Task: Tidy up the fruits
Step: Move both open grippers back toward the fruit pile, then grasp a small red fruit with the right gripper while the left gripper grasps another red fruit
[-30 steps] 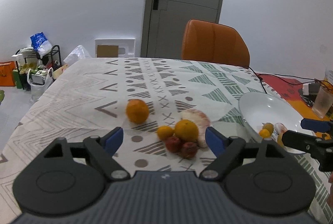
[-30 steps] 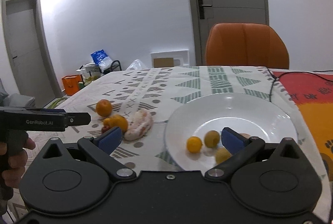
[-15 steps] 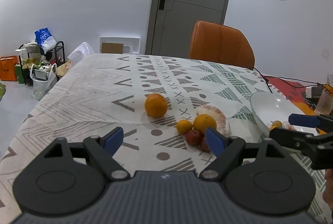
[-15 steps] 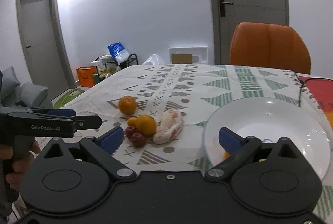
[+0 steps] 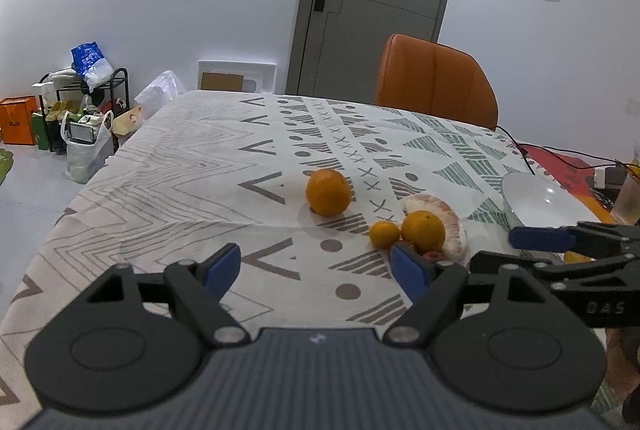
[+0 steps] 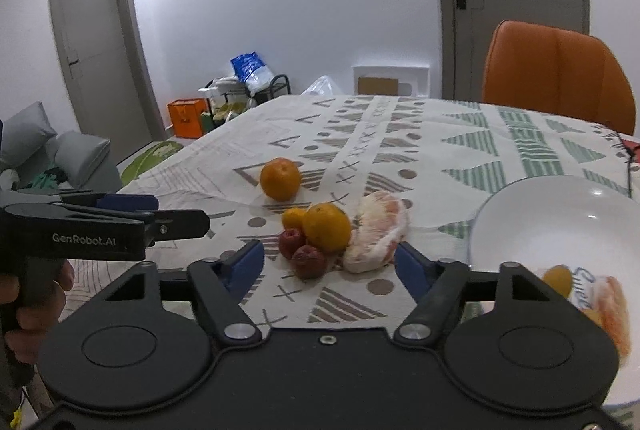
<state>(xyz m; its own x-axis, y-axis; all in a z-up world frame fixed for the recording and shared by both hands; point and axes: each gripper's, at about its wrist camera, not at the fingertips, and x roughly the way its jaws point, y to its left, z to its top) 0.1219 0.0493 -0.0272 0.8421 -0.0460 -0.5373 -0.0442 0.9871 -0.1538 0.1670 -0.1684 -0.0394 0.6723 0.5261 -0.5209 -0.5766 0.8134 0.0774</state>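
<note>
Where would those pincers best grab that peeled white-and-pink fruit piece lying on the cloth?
Probably across the narrow middle of the peeled pomelo piece, coming from above. It lies long and curved, its left side beside the big orange, so fingers fit best either side of its short width.

"GenRobot.AI" — white lettering on left tongs (image 6: 160, 216), partial blue "Sweet"-like script — packet in plate (image 6: 592, 288)

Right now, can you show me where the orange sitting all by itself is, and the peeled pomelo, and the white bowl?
lone orange (image 6: 280, 178), right wrist view, middle of its skin.
peeled pomelo (image 6: 378, 231), right wrist view, middle of its flesh.
white bowl (image 6: 560, 218), right wrist view, bare inner wall.
</note>
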